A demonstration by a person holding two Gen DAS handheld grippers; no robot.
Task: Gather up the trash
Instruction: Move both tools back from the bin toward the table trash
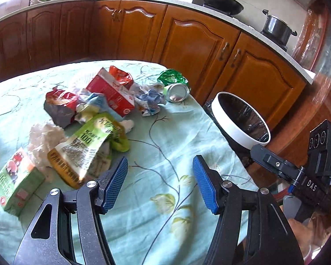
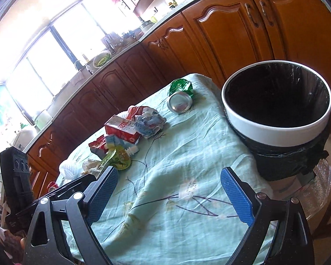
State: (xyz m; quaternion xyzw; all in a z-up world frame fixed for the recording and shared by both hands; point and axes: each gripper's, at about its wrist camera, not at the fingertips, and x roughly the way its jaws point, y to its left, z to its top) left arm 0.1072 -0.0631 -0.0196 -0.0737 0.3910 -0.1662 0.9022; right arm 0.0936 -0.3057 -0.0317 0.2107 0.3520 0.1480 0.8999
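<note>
Trash lies in a heap on the table with the pale green cloth [image 1: 170,137]: a red carton [image 1: 112,92], a crumpled paper ball [image 1: 151,99], a silver can [image 1: 176,91] on its side, a green wrapper [image 1: 171,77], a green pouch [image 1: 86,145], a green carton [image 1: 15,178] and white tissue [image 1: 44,139]. A white-rimmed bin [image 2: 278,123] with a black liner stands off the table's right edge. My left gripper [image 1: 160,176] is open and empty above the cloth, right of the pouch. My right gripper [image 2: 168,190] is open and empty above the cloth, left of the bin.
Brown kitchen cabinets [image 1: 194,44] run behind the table, with a wok [image 1: 220,2] and a steel pot [image 1: 275,27] on the counter. The right gripper's body [image 1: 309,172] shows at the right of the left wrist view. A bright window [image 2: 55,53] is at the far left.
</note>
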